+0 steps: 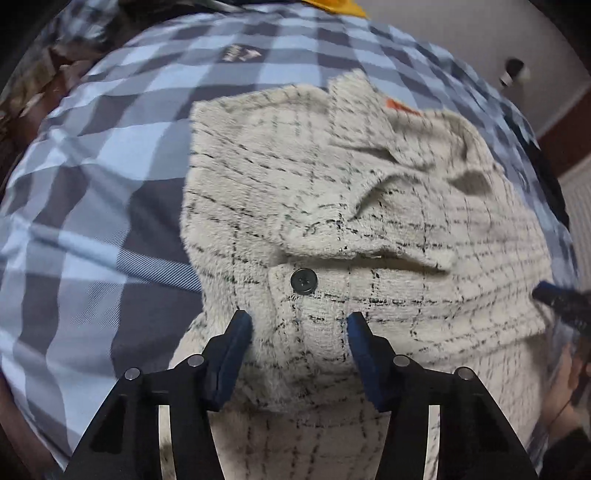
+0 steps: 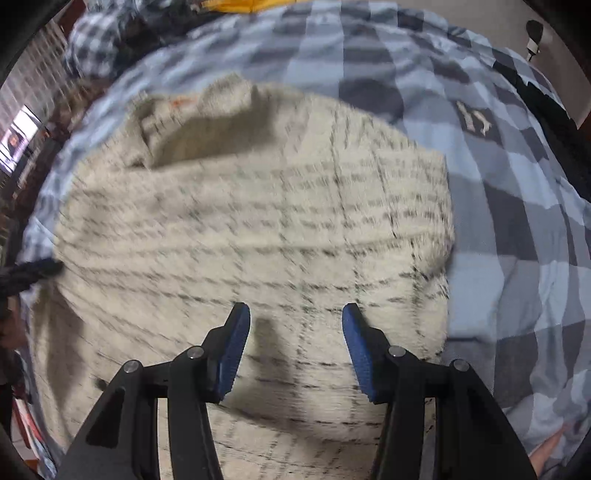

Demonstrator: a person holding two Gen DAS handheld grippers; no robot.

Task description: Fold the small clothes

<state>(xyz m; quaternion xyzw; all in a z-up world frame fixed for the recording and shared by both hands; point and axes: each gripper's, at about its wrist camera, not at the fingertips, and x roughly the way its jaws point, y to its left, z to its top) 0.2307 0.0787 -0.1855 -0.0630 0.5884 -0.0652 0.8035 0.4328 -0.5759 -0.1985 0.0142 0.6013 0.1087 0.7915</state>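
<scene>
A cream fleece garment (image 1: pixel 369 192) with thin black check lines lies rumpled on a blue checked bedspread (image 1: pixel 92 166). It has a dark button (image 1: pixel 303 280) on a flap and an orange tag (image 1: pixel 400 107) near its far edge. My left gripper (image 1: pixel 299 325) points down into it, and a raised fold of the fabric bulges between its blue pads, just below the button. The jaws stand half apart and do not pinch the fold. In the right wrist view the garment (image 2: pixel 240 221) is blurred. My right gripper (image 2: pixel 295 317) hovers over its near part, open, with nothing held.
The bedspread (image 2: pixel 517 221) stretches around the garment on all sides. A yellow cloth (image 1: pixel 336 7) lies at the far edge, with more checked fabric (image 2: pixel 92 48) at the far left. The right gripper's tip (image 1: pixel 561 299) shows at the left view's right edge. A wall and dark skirting lie beyond.
</scene>
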